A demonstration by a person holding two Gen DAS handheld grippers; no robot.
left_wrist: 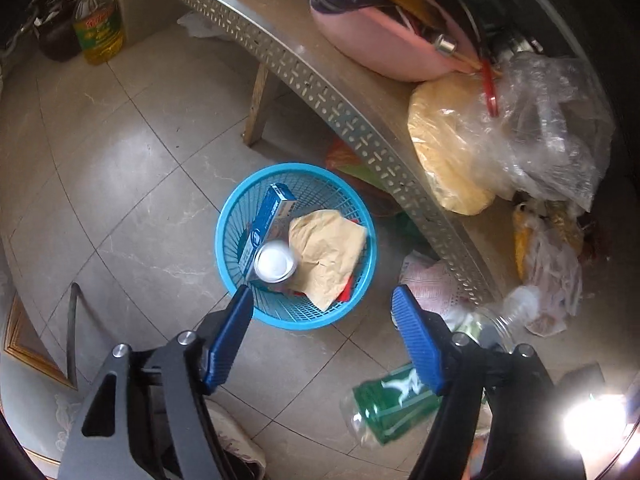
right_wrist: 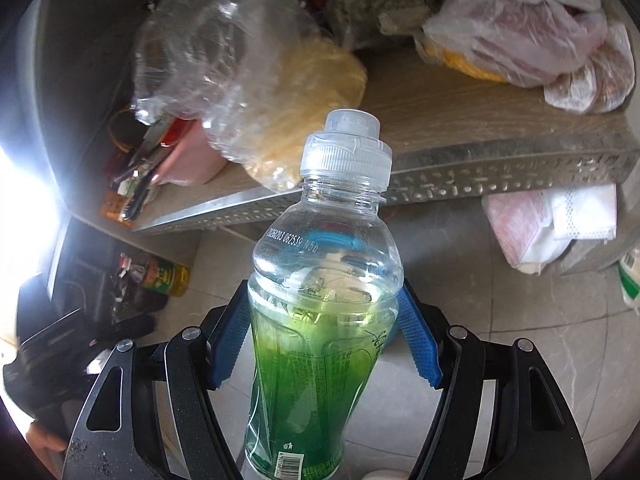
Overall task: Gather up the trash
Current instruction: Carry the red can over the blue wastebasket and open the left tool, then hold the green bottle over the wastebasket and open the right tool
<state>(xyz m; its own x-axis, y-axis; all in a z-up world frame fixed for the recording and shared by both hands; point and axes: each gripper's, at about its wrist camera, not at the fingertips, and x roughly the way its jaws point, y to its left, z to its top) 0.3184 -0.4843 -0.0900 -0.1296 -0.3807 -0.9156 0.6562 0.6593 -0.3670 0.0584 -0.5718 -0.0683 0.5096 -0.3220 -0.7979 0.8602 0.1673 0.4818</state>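
The left gripper [left_wrist: 322,300] is spread wide and has nothing in it. It hangs over the blue basket [left_wrist: 352,208], which stands on the tiled floor [left_wrist: 120,184] just beside the edge of the low shelf [left_wrist: 312,76]. In the basket there is already a blue box [left_wrist: 272,216], a crumpled brown paper [left_wrist: 328,252] and a white round lid or cup [left_wrist: 275,261].

The right gripper [right_wrist: 322,312] is pinching a plastic bottle [right_wrist: 320,300] around its middle, with the blue pads touching both sides. The bottle stands up straight in the grip, its clear cap at the top. It has a green label and looks mostly empty.

So the step in hand seems to be this — carry the bottle to the basket and drop it in. In the left view the bottle [left_wrist: 400,396] shows low down, near the basket but not over it. The next move probably calls for bringing the bottle above the basket's rim and then letting the pads go wide. The basket is partly full, so the bottle may land on top of the paper.

Writing — stamped numbers near the bottle's neck read about "062539". The label has a barcode at the bottom, but its small print is too tiny to read. The box has writing too, not clear enough to tell.
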